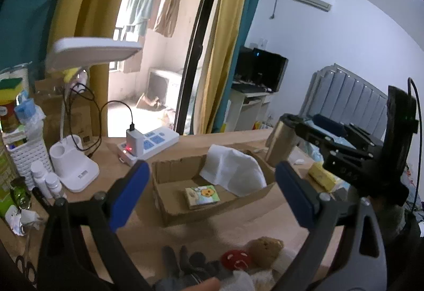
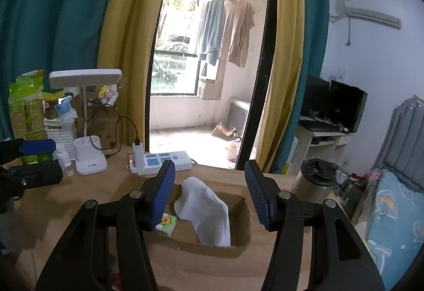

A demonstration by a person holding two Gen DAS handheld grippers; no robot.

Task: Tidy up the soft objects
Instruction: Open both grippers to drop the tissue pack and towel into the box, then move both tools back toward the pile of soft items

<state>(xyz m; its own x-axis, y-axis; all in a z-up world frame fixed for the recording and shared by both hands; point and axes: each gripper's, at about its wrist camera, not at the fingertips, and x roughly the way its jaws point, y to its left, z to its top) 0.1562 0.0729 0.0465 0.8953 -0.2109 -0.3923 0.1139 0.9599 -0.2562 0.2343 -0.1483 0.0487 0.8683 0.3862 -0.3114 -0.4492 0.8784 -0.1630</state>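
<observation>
An open cardboard box (image 1: 169, 177) sits on the wooden desk. A white cloth (image 1: 233, 169) drapes over its right side, and a small tissue pack (image 1: 202, 196) with a cartoon print lies on its floor. My left gripper (image 1: 212, 198) is open and empty, above the box's near side. Below it on the desk lie a brown plush toy (image 1: 266, 248), a red smiley plush (image 1: 236, 259) and dark gloves (image 1: 185, 262). My right gripper (image 2: 210, 198) is open and empty, above the box (image 2: 239, 214), with the cloth (image 2: 206, 214) and tissue pack (image 2: 167, 223) between its fingers.
A white lamp base (image 1: 76, 166), a power strip (image 1: 151, 141) with a charger, small bottles (image 1: 46, 179) and a white basket (image 1: 26, 150) stand at the desk's left. A metal tumbler (image 2: 314, 179) stands right of the box. A yellow sponge-like block (image 1: 322, 175) lies far right.
</observation>
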